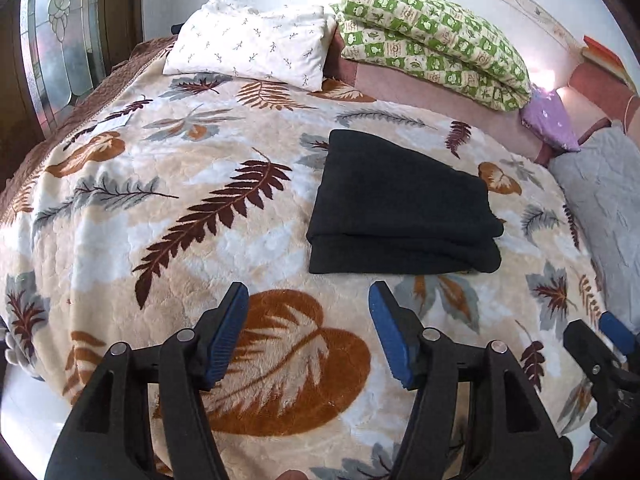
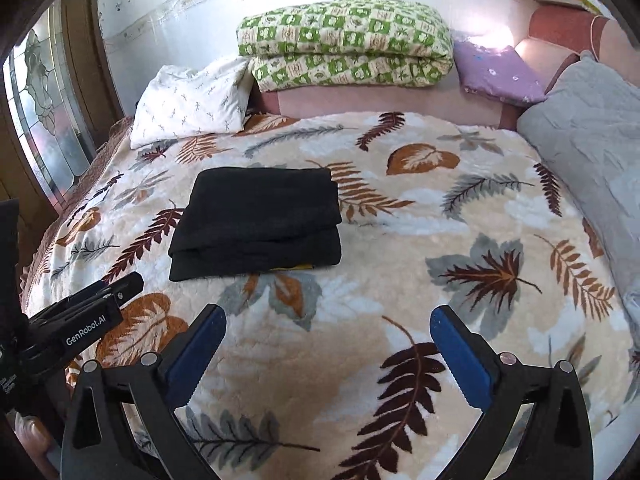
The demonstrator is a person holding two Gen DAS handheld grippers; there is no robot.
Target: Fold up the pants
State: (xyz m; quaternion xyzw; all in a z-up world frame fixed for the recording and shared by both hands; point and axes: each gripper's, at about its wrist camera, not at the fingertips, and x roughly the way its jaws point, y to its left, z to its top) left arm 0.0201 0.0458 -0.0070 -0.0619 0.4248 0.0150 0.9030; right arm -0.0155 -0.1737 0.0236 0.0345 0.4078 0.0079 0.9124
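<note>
The black pants [image 1: 400,204] lie folded into a compact stacked rectangle on the leaf-patterned blanket [image 1: 180,208]. They also show in the right wrist view [image 2: 256,222], left of centre. My left gripper [image 1: 308,300] is open and empty, held above the blanket just short of the pants' near edge. My right gripper [image 2: 328,320] is open and empty, held above the blanket to the right of and nearer than the pants. The right gripper shows at the left wrist view's right edge [image 1: 600,344], and the left gripper at the right wrist view's left edge [image 2: 92,312].
A white pillow [image 1: 248,48] and a folded green-checked quilt [image 1: 432,40] lie at the head of the bed. A purple cushion [image 2: 496,72] and a grey quilted cover [image 2: 592,136] are on the right. A stained-glass door [image 1: 60,40] stands left.
</note>
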